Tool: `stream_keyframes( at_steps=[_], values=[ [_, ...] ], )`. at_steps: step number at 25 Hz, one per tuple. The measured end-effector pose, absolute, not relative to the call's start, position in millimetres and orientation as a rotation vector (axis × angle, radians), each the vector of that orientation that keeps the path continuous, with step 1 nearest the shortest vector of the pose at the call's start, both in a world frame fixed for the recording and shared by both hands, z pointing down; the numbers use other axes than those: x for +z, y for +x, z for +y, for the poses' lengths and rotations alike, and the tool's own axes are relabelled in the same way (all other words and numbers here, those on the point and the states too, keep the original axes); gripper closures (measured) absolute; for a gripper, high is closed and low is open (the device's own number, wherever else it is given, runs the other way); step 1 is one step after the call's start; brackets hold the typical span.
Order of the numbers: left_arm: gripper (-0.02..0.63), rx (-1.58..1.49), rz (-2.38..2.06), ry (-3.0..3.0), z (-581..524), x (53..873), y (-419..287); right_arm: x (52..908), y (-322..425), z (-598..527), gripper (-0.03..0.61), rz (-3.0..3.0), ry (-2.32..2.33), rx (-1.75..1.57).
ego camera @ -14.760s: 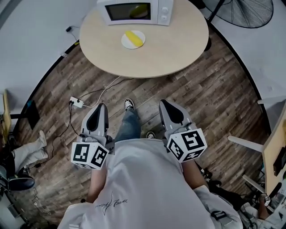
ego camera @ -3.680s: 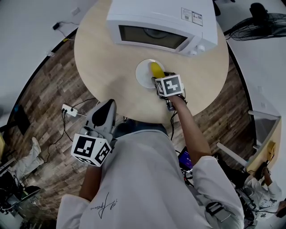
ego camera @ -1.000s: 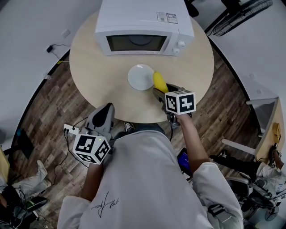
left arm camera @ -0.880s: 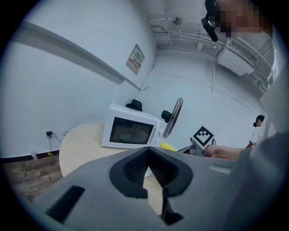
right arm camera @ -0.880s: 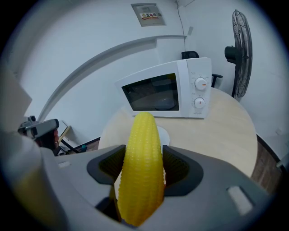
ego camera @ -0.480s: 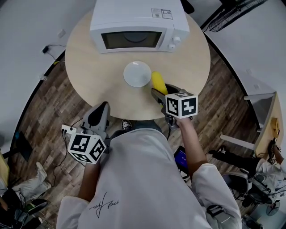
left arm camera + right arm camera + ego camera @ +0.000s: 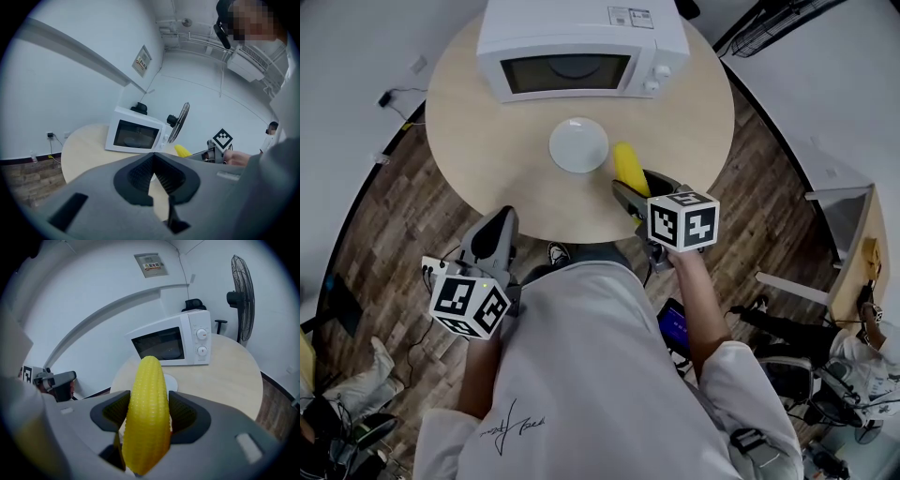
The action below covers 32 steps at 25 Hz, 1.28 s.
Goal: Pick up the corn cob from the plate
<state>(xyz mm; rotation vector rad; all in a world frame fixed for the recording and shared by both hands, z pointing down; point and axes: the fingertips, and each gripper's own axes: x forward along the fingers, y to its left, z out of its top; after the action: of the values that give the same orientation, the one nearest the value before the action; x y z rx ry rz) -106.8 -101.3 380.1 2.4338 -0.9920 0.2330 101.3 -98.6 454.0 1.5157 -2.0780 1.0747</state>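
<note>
The yellow corn cob (image 7: 149, 413) stands upright between the jaws of my right gripper (image 7: 149, 399), which is shut on it. In the head view the corn cob (image 7: 627, 166) hangs above the round wooden table (image 7: 487, 159), just right of the white plate (image 7: 578, 145), which holds nothing. The right gripper (image 7: 639, 192) reaches in from the table's near edge. My left gripper (image 7: 492, 239) stays low over the floor beside the table's near edge, its jaws shut on nothing. The left gripper (image 7: 153, 157) points toward the table.
A white microwave (image 7: 581, 42) with its door closed stands at the back of the table, behind the plate. A floor fan (image 7: 243, 287) is beyond the table on the right. A power strip (image 7: 431, 267) and cables lie on the wood floor at left.
The corn was on the plate with the right gripper at it 3.7 s ago; it is now held off the plate. Over the last second it moved slightly right and nearer. Left gripper unchanged.
</note>
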Motion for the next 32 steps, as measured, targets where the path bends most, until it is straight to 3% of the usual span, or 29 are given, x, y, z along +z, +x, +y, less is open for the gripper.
stream_keyframes(
  at_steps=[32],
  values=[
    [0.615,0.258,-1.002,2.418,-103.5,386.6,-115.3,402.8,109.6,-74.5,0.308,-2.19,1.735,0.988]
  ],
)
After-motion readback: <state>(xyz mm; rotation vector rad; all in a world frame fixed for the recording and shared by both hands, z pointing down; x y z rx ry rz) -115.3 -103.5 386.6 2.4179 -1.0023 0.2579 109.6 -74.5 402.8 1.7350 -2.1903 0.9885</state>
